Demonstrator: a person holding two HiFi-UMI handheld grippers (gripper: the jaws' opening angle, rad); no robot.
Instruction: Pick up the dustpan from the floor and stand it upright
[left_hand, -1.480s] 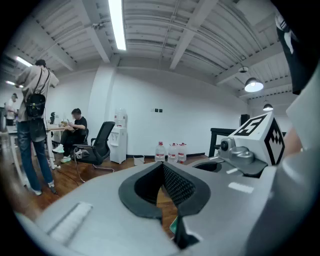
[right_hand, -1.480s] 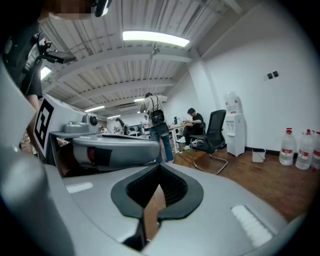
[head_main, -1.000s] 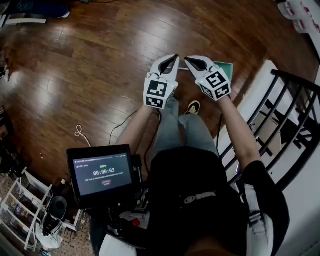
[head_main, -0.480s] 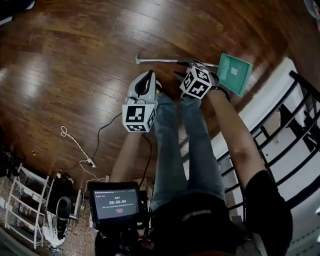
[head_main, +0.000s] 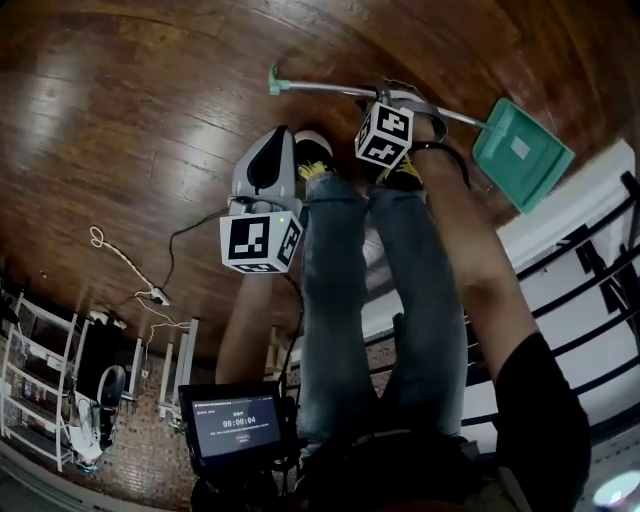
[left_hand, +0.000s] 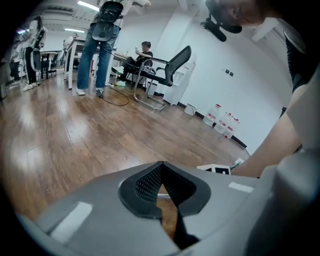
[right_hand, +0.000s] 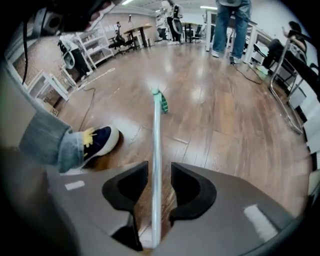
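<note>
The right tool (right_hand: 158, 169), now lowered to the floor (head_main: 150, 120), is closing still-loose jaws around the handle (right_hand: 156, 125) of the dustpan (head_main: 521, 152), readying the lift.

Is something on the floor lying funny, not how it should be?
Yes. The green dustpan lies flat on the wooden floor, its long handle stretched out instead of standing up. The right gripper is closing its jaws around that handle.

Green dustpan (head_main: 522, 153) lies flat on wood floor (head_main: 150, 100), long handle (head_main: 320, 90) running left. Right gripper (head_main: 398, 98) low over it, handle between its closing jaws. Left gripper (head_main: 281, 135) just beside the person's shoe (head_main: 312, 148).
</note>
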